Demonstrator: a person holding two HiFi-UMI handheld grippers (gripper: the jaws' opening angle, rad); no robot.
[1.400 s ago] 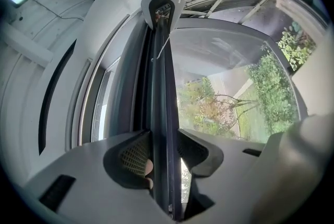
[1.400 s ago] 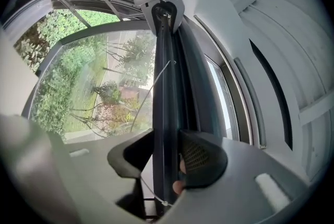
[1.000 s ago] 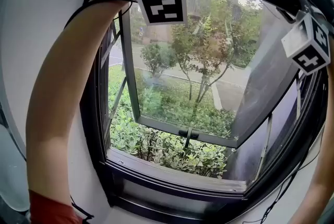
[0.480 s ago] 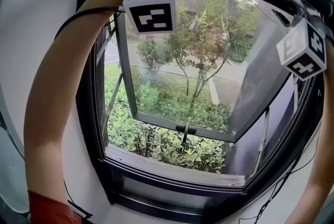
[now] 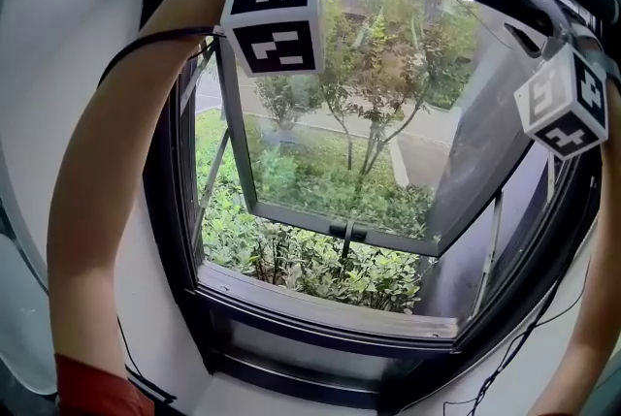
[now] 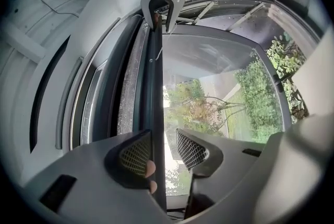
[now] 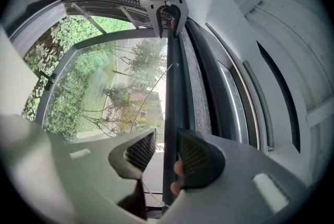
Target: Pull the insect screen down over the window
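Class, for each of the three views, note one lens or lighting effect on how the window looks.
Head view: the wide lens bows the straight window frame into an arc. Left gripper view: black vignetting fills the corners; the screen's pull bar is a dark silhouette against the bright garden. Right gripper view: that bar is backlit, and straight edges curve toward the rim.

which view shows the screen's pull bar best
The left gripper view: the pull bar runs lengthwise up the picture's middle, starting between the jaws. The right gripper view shows much the same; the head view catches only a stretch atop the window.
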